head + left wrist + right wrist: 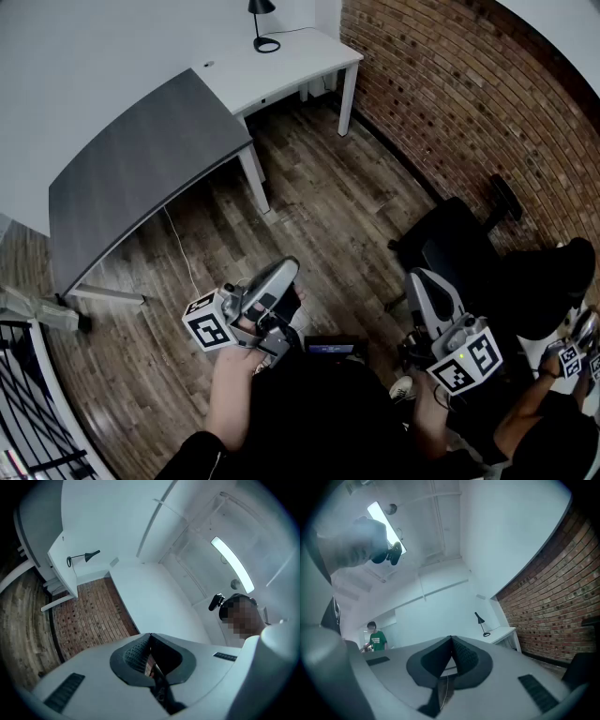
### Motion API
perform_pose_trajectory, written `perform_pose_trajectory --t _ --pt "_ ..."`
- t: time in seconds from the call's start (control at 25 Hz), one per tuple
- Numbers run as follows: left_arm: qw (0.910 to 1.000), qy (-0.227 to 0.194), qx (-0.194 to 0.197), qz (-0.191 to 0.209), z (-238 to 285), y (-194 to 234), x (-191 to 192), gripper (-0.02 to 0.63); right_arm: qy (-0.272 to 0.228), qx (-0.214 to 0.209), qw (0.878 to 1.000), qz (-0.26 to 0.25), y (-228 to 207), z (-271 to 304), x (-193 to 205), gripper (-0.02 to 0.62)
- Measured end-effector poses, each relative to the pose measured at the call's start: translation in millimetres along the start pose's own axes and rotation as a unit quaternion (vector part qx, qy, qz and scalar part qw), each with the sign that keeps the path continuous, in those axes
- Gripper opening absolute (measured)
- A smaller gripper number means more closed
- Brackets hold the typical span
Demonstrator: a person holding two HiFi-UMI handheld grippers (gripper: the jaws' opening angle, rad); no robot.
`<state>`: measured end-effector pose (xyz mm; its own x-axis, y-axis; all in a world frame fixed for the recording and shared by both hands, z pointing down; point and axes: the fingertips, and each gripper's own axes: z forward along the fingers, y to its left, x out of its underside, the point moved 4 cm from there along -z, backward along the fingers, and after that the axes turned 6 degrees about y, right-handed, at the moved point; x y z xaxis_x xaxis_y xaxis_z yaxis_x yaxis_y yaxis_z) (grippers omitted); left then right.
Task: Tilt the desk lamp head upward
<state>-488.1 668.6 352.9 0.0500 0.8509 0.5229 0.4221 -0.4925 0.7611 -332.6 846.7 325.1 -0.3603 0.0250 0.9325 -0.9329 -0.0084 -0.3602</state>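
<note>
Lamp (482,626) and bystander (375,638), right gripper view

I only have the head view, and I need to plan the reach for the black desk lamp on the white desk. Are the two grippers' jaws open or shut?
Observer: In the left gripper view, the left gripper has its jaws together, tips touching, with nothing between them.
Operator: And the right one?
Observer: The right gripper is the same: jaws together and empty.
Operator: From above I can't judge the lamp's tilt.
Observer: In the right gripper view, the black desk lamp stands on the white desk with its cone-shaped head pointing downward, so it is not yet tilted up.
</note>
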Motion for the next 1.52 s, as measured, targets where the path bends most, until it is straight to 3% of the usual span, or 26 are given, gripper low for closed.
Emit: perform_pose_trajectory --t 1.16,1.52 --pt "0.9995 -0.021 0.004 -0.024 -20.5 24.2 -15.1 0.011 0.027 0.016 0.999 -0.014 7.6 22.4 6.5 0.014" --pt "0.9984 -0.044 0.002 -0.034 -40.4 37.9 -30.4 0.011 0.027 0.045 0.999 -0.011 6.1 38.1 4.7 0.015"
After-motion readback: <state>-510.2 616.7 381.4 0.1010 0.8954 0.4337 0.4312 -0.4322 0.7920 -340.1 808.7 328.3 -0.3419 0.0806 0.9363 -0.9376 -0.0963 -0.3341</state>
